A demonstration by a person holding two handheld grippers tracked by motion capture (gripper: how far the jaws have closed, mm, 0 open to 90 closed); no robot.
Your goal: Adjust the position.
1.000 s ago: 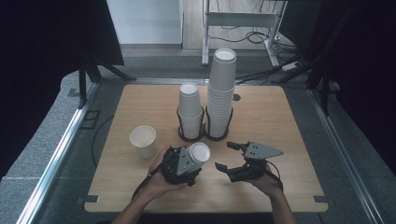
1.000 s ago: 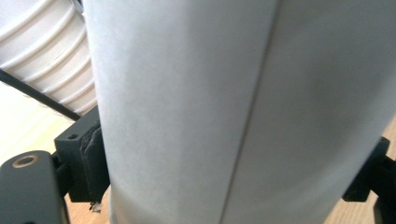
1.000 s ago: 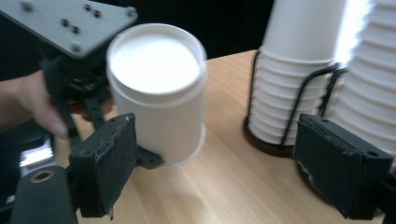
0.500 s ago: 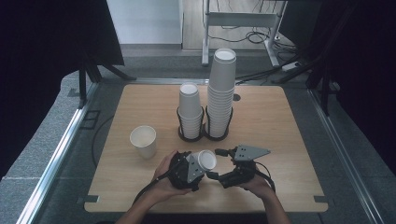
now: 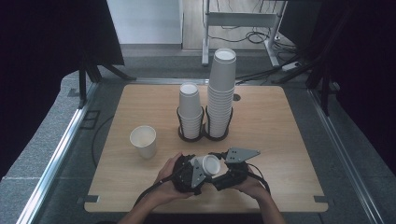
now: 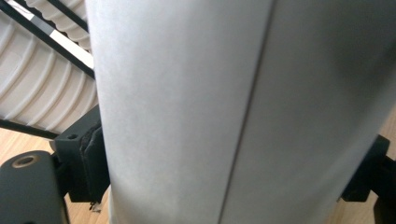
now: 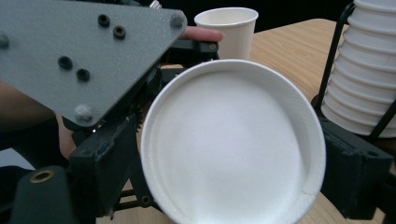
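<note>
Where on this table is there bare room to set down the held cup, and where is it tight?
Bare wood lies right of the tall cup stack up to the table edge, and along the left edge beyond the single paper cup. The front middle is crowded: both hands, the left claw holding the cup and the right claw meet below the short cup stack.

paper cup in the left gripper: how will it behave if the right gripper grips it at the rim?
The paper cup is thin-walled and empty, so it is probably very light and would dent under a hard squeeze. Its rolled rim likely stiffens the mouth somewhat. It lies sideways in the left gripper; put down that way, its tapered, round body would probably roll in a curve.
</note>
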